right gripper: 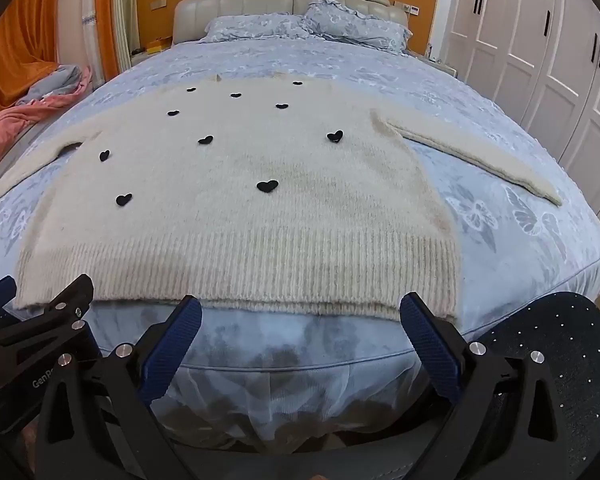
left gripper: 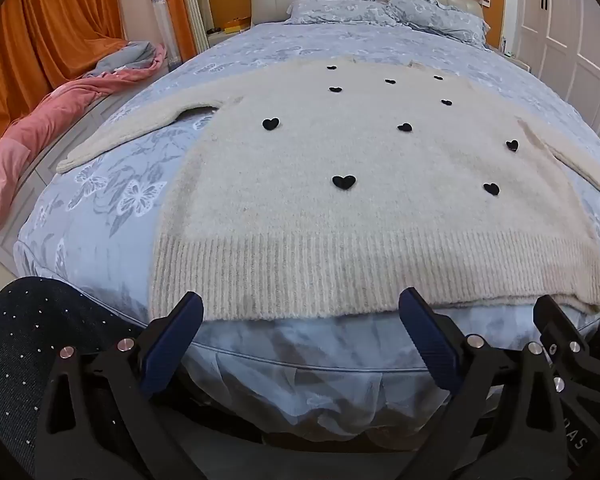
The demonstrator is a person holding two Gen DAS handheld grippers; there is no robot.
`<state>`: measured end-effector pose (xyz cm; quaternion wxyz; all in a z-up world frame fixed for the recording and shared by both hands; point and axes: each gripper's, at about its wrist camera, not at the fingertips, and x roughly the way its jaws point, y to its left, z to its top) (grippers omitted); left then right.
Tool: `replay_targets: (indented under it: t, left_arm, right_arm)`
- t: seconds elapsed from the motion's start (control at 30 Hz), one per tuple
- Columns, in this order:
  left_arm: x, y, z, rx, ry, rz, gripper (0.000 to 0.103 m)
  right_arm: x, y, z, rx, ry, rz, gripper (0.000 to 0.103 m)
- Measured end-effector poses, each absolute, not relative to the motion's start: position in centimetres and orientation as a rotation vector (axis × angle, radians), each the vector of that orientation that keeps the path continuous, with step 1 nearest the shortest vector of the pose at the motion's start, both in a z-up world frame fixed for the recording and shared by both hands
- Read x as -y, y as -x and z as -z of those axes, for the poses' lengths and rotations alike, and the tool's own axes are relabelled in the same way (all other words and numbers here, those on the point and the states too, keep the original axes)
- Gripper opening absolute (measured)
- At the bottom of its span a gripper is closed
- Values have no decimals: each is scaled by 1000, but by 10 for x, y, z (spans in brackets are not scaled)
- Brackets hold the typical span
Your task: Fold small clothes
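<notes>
Both claws you hold are spread wide with nothing between the pads: your left claw (left gripper: 300, 312) hangs just off the foot edge of the bed (left gripper: 100, 216), in front of the left half of the hem, and your right claw (right gripper: 300, 314) hangs beside it in front of the right half. Neither one touches the sweater (left gripper: 340, 200). That cream sweater with black hearts (left gripper: 344, 181) lies flat, front up, on the blue butterfly-print cover, its ribbed hem (right gripper: 240, 276) right along the foot edge and its neck toward the headboard (right gripper: 260, 4). Its left sleeve (left gripper: 140, 128) runs out toward the left edge of the bed, and its right sleeve (right gripper: 472, 160) runs out toward the right edge; both lie straight on the cover. Two pillows (right gripper: 300, 26) sit at the head edge. Off the left edge you can see a pink blanket (left gripper: 48, 120) heaped below orange curtains (left gripper: 52, 20), and white wardrobe doors (right gripper: 540, 60) stand past the right edge. Your dark, sparkle-dotted clothing (right gripper: 552, 364) shows at the outer corner of each view.
</notes>
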<state>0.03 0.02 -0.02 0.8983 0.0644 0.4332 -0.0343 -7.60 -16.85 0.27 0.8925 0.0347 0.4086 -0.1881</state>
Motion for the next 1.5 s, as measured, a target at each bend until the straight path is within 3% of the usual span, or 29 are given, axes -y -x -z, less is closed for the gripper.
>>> replay_targets:
  t: [1.5]
  left_arm:
    - [2, 4, -3, -878, -141, 77, 93]
  right_arm:
    - [165, 79, -6, -847, -60, 393, 98]
